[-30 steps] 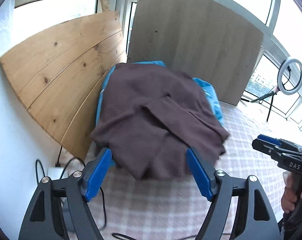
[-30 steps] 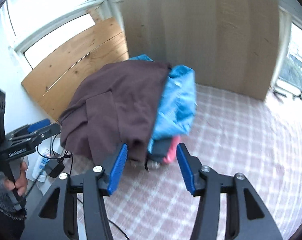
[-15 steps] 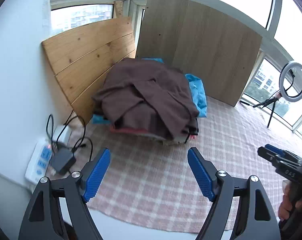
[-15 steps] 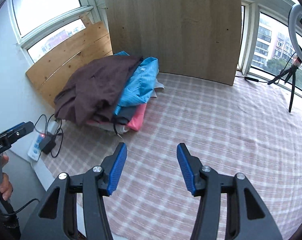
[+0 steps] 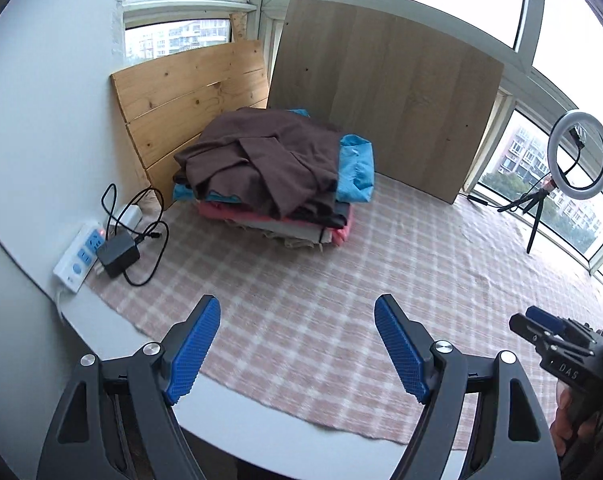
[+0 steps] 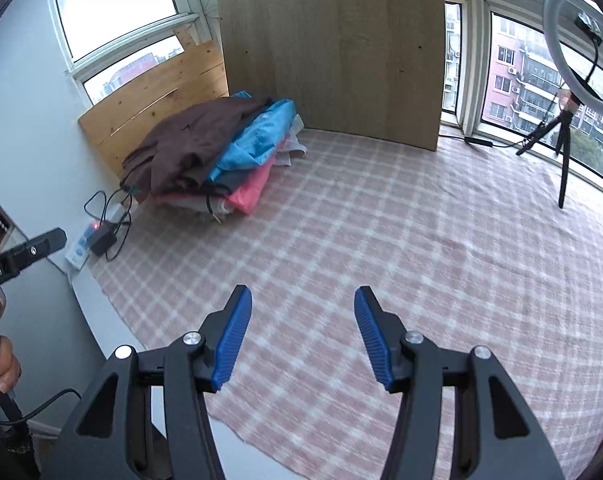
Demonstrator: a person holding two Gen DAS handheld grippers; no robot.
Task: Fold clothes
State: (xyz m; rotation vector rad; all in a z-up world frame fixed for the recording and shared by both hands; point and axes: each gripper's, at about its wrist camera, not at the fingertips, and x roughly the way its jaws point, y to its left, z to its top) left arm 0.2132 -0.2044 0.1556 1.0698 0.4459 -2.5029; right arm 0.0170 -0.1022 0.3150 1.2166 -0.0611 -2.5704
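A pile of folded clothes [image 5: 269,184] sits at the back left of the checked pink cloth [image 5: 341,280], with a dark brown garment [image 5: 261,152] on top, a blue one [image 5: 355,168] under it and pink ones [image 5: 341,234] at the bottom. The right wrist view shows the same pile [image 6: 205,152]. My left gripper [image 5: 297,344] is open and empty, well back from the pile over the cloth's near edge. My right gripper [image 6: 301,340] is open and empty too, over the bare cloth [image 6: 381,240]. Each gripper shows at the edge of the other's view.
Two wooden boards [image 5: 381,96] lean against the windows behind the pile. A white power strip [image 5: 79,256] with a black charger [image 5: 117,254] and cables lies at the left. A ring light on a tripod [image 5: 577,160] stands at the right. The table's white front edge [image 5: 241,420] is bare.
Both grippers have pulled back from the pile, which looked close a second ago and now lies far off. The brown garment stays on top. Both grippers stayed open and empty.
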